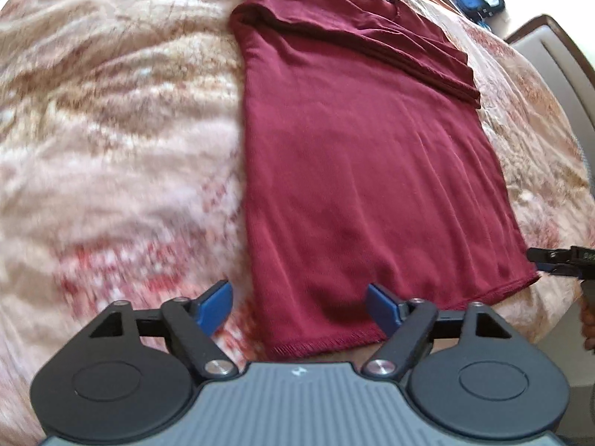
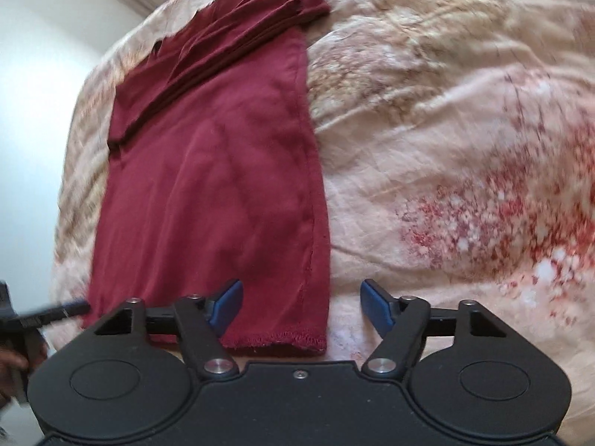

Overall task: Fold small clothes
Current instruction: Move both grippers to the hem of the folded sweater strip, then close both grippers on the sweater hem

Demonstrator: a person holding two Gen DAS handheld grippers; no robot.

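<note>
Bed with a floral peach bedspread (image 1: 111,130) fills both views; white wall at upper left of the right wrist view. Maroon garment (image 1: 372,167) lies flat, centre of the left wrist view, sleeves folded in at the top, hem at the bottom. Left gripper (image 1: 299,308) spread, straddling the lower-left hem corner, pads not pinching. Right gripper (image 2: 301,306) spread over the lower-right hem corner, also empty. Risk: the jaws closing slightly off the corners could catch only the top layer or snag the bedspread, so the fold would lift crooked; uneven pulls would skew the hem.
</note>
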